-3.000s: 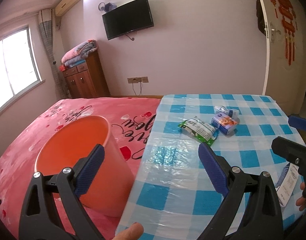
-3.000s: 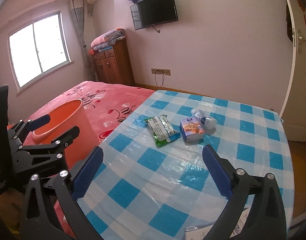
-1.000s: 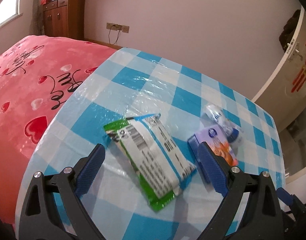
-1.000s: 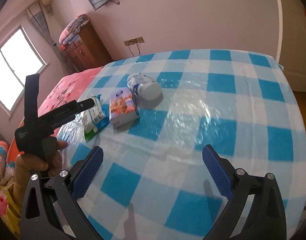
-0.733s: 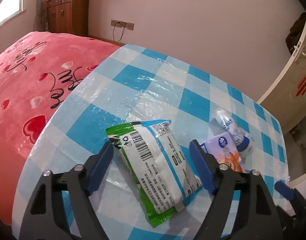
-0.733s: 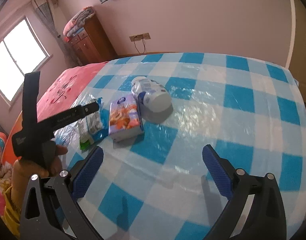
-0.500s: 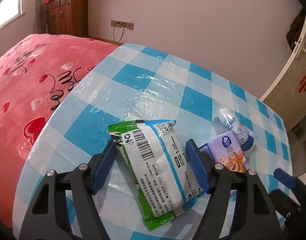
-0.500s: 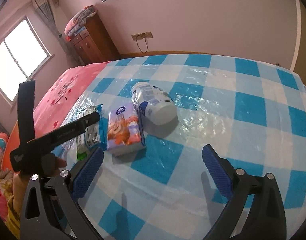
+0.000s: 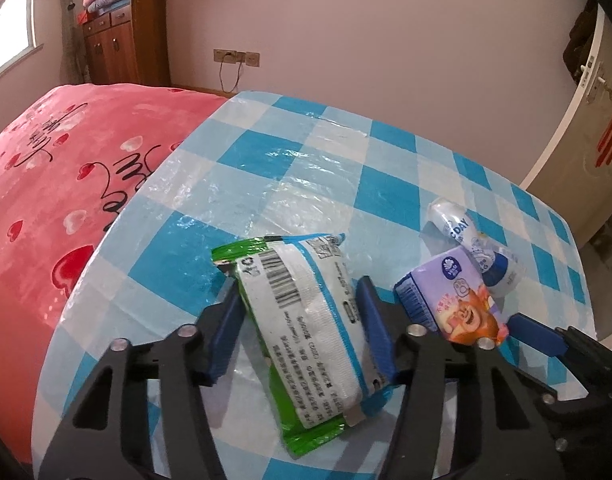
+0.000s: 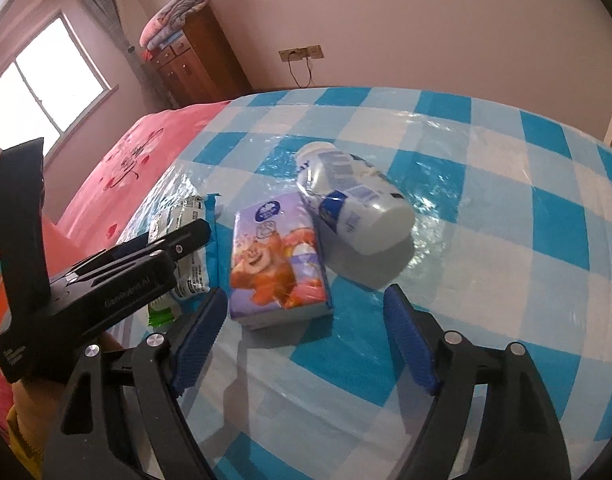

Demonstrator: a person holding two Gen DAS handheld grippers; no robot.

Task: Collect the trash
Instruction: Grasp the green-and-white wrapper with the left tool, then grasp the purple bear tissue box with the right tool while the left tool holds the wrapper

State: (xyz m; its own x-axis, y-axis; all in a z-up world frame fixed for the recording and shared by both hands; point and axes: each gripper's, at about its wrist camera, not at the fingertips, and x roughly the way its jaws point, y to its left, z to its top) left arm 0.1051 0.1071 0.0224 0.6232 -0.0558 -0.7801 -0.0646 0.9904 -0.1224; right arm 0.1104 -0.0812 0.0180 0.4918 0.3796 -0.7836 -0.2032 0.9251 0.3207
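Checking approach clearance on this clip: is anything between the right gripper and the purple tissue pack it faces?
Nothing visible does. The right gripper, jaws apart and just closing, has only bare checked tablecloth before the purple tissue pack. The white bottle lies behind the pack, and the left gripper flanks the green wipes packet beside it.

Blue-and-white checked cloth (image 9: 346, 168) covers the bench; green-and-white packet (image 9: 306, 312), purple cartoon tissue pack (image 10: 278, 260), white-blue bottle (image 10: 354, 208), pink heart-print bedspread (image 9: 66, 160).
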